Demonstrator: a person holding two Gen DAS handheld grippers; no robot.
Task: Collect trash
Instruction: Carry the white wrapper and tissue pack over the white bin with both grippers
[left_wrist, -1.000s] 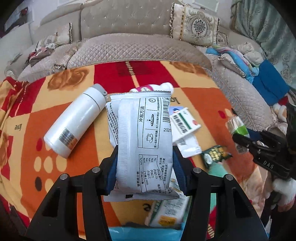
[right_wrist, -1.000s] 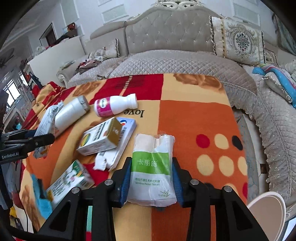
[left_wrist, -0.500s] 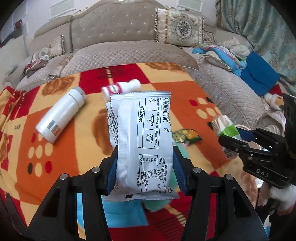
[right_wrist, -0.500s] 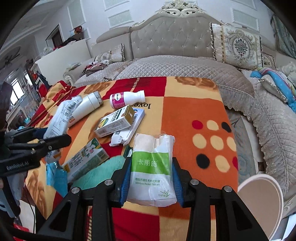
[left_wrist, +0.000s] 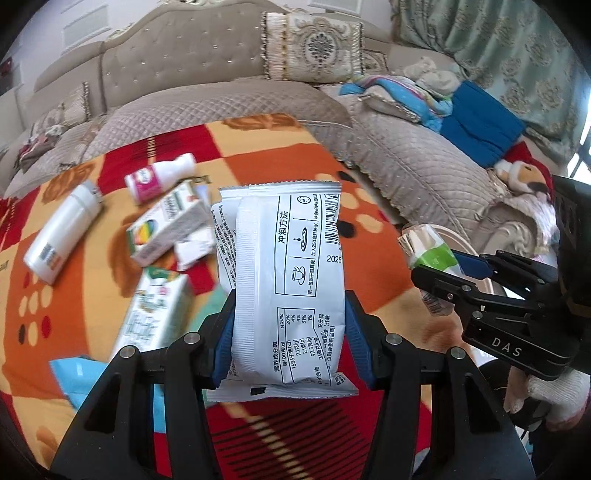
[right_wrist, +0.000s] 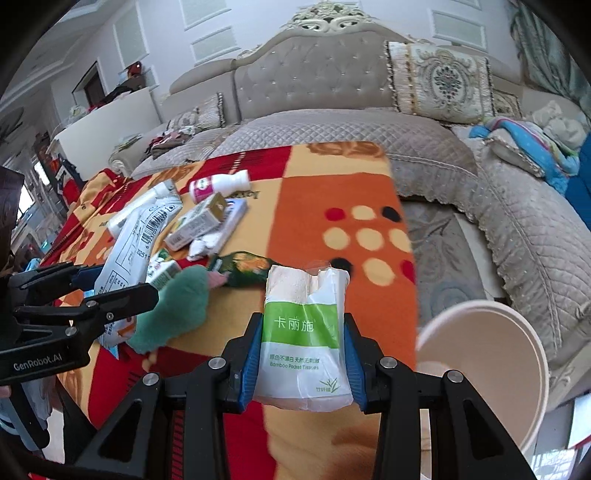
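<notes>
My left gripper (left_wrist: 288, 332) is shut on a white printed packet (left_wrist: 288, 280), held above the blanket-covered table (left_wrist: 369, 266). My right gripper (right_wrist: 303, 358) is shut on a green and white tissue pack (right_wrist: 306, 332), held beside the round white bin (right_wrist: 487, 369) at the table's right edge. The right gripper with the tissue pack (left_wrist: 428, 254) also shows in the left wrist view. The left gripper and its packet (right_wrist: 133, 240) show at the left of the right wrist view.
On the blanket lie a white flask (left_wrist: 62, 229), a pink-labelled bottle (left_wrist: 159, 177), several cartons (left_wrist: 166, 229), a green wrapper (right_wrist: 247, 266) and a teal plush (right_wrist: 177, 306). A quilted sofa (left_wrist: 424, 162) wraps the back and right.
Both grippers have lifted and drawn back towards the table's right edge with their loads. The white bin has come further into the right wrist view.
</notes>
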